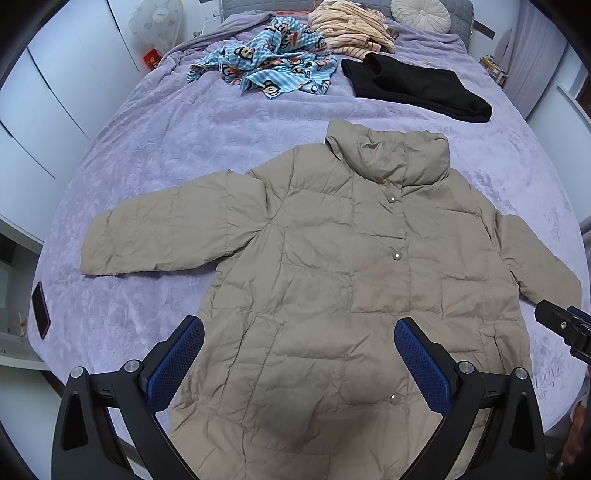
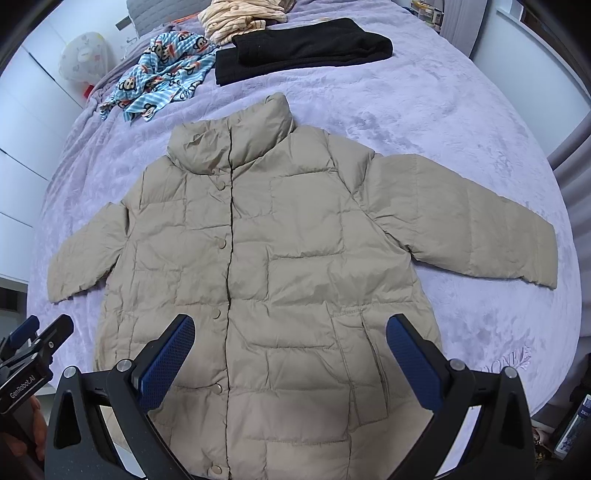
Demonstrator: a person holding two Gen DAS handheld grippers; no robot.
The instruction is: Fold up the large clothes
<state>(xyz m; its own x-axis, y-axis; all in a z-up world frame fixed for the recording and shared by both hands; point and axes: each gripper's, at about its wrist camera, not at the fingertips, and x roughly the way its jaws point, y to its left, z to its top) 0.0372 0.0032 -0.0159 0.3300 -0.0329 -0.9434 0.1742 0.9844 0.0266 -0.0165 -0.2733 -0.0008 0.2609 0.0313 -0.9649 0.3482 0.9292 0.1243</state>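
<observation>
Lavender bedspread [image 1: 147, 155] underneath; beige puffer jacket [image 1: 332, 258] laid flat, front up, long axis 6 to 12, collar at 12. Left sleeve [image 1: 159, 229] out toward 9, nearer left gripper [image 1: 299, 354]; right sleeve [image 2: 480, 221] toward 3, nearer right gripper [image 2: 291, 350]. Both spread wide, holding nothing.

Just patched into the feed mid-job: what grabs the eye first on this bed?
A big beige puffer jacket lies spread flat, front up and sleeves out, across the lilac bedspread. Both grippers, left and right, hover open above its hem, holding nothing. Beyond the collar sit a black folded garment, a blue monkey-print cloth and a striped peach heap.
</observation>
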